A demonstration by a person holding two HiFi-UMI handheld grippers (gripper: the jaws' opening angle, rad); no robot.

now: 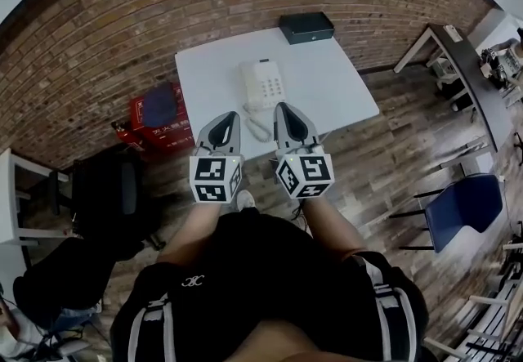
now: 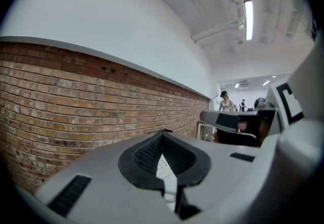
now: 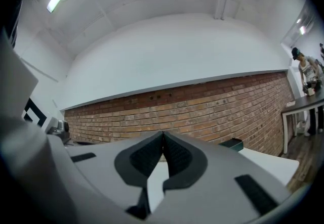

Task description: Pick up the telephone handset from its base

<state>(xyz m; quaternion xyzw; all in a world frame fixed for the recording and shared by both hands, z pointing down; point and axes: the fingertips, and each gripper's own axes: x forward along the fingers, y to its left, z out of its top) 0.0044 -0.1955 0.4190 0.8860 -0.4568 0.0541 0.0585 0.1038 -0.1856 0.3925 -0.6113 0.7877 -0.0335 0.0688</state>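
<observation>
- While they hover by the near edge of the table [image 1: 343, 87], the left gripper [image 1: 232, 117] and right gripper [image 1: 281, 109] both have jaws pressed together, empty
- Straight ahead, mid-table, the handset [image 1: 248, 82] rests on its base [image 1: 270, 84], long axis running near edge to far
- It looks closer to the left gripper than the right
- A black box [image 1: 306, 27] sits at the far edge

No words can be read; white print on the red box [image 1: 166, 131] is too small to make out; the black shirt [image 1: 253, 266] bears a small white emblem.
</observation>
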